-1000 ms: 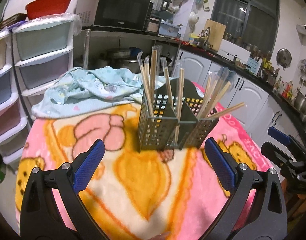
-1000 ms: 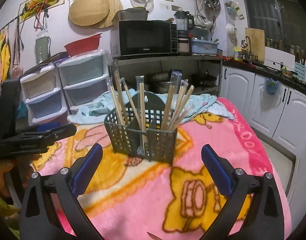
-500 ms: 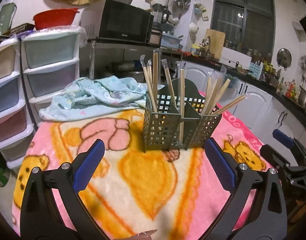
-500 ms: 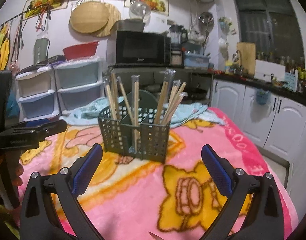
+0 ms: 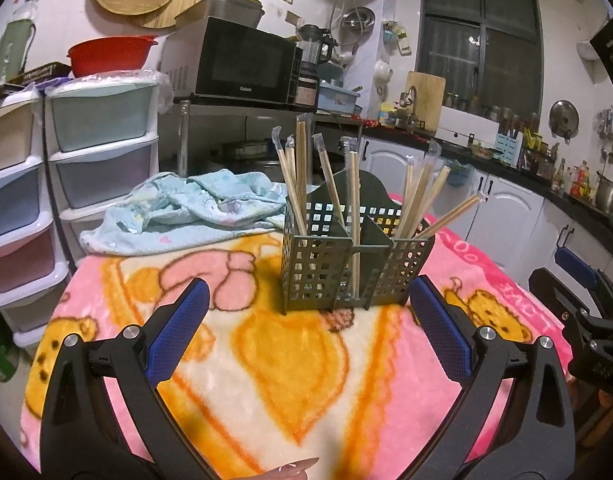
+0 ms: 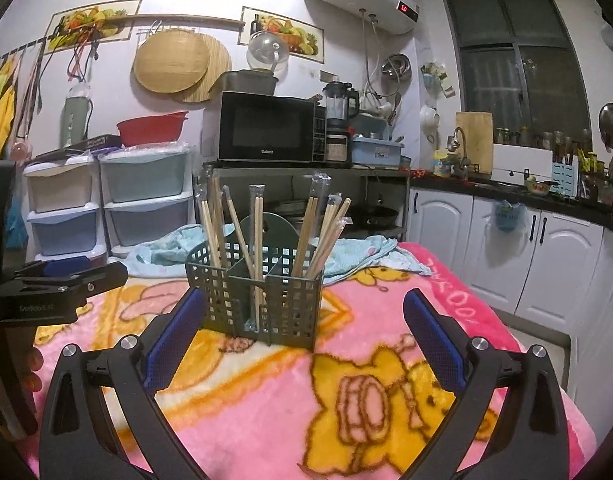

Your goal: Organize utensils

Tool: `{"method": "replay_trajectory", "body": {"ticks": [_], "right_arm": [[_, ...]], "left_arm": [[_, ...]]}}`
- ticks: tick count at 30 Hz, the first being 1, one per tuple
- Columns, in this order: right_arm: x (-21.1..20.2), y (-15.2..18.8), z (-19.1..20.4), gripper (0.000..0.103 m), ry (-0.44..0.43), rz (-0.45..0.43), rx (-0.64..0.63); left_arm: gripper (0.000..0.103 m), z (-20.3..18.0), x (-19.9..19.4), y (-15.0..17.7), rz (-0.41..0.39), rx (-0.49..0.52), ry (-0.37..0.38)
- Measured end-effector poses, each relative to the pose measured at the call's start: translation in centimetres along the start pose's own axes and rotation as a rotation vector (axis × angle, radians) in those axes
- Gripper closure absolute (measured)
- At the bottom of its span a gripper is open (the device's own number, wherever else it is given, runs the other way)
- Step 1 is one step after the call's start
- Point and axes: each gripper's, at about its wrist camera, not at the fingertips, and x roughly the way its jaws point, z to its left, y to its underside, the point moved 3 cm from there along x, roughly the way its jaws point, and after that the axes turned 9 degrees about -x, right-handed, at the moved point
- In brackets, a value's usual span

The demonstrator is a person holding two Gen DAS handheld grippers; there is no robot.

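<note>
Left gripper (image 5: 308, 322) spread wide, empty, hovering short of caddy; right gripper (image 6: 304, 336) same, spread and empty, caddy at 12 o'clock between its fingers

Judged near done: no loose utensils visible on pink blanket (image 5: 266, 380); every chopstick in view already standing in the caddy. Maybe a final tidy left, can't tell

Containers, largest first:
- drawer towers (image 5: 102, 152) at 10 o'clock, shut, contents unreadable
- red basin (image 5: 110, 54) on top of them, inside hidden
- grey perforated caddy (image 5: 346, 264) mid-table, divided into compartments

Caddy contents: wrapped chopstick pairs (image 5: 296, 184) in the 9 o'clock cell, mostly upright; one pair (image 5: 354, 216) in the centre cell; fanned bunch (image 5: 426, 196) in the 3 o'clock cell, one leaning out toward 2 o'clock

Crumpled blue cloth (image 5: 186, 208) behind caddy at 11 o'clock, not a task item
</note>
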Motion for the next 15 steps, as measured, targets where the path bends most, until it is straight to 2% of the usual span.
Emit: {"method": "replay_trajectory", "body": {"ticks": [15], "right_arm": [[-0.12, 0.06, 0.3, 0.006, -0.007, -0.007, 0.0]], "left_arm": [[0.011, -0.17, -0.25, -0.06, -0.004, -0.006, -0.001]]}}
